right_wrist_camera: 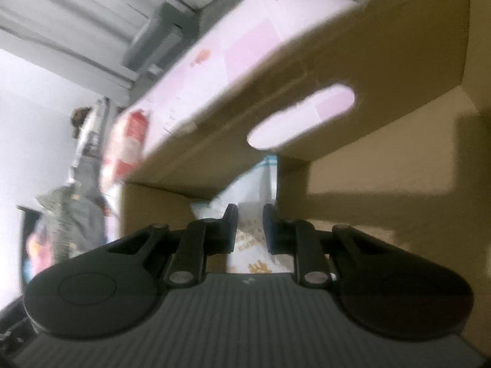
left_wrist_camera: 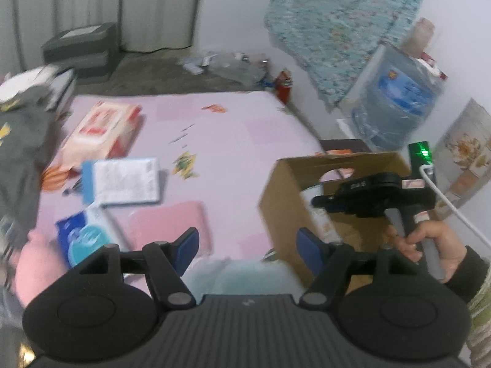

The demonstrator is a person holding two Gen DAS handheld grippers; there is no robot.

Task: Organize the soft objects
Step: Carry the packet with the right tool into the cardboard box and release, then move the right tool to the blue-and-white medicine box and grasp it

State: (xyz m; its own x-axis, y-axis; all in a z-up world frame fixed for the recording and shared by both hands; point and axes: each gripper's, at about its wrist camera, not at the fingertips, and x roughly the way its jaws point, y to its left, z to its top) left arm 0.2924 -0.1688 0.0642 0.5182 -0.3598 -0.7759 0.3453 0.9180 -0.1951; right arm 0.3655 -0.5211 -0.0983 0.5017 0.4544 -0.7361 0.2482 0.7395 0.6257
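A pink sheet (left_wrist_camera: 233,141) covers a mattress on a grey floor, with curtains behind and a water jug against the right wall. At the far left of the sheet lies grey clothing (left_wrist_camera: 18,153), then a red-and-white tissue pack (left_wrist_camera: 104,128), a white-and-blue packet (left_wrist_camera: 125,181) and a blue wipes pack (left_wrist_camera: 83,236), with a pink folded cloth (left_wrist_camera: 172,227) just beside them. These soft things are not yet put away, so most of the sorting looks undone.

The left gripper (left_wrist_camera: 247,245) hangs over the sheet with its jaws well apart and nothing between them.

To the right stands the cardboard box (left_wrist_camera: 285,202), open at the top. The right gripper (right_wrist_camera: 250,227), held by a hand (left_wrist_camera: 429,242), reaches into it, jaws drawn narrow on a pale printed packet (right_wrist_camera: 250,239) standing inside the box. So one item seems to be going in, or just in; whether others lie under it cannot be told.
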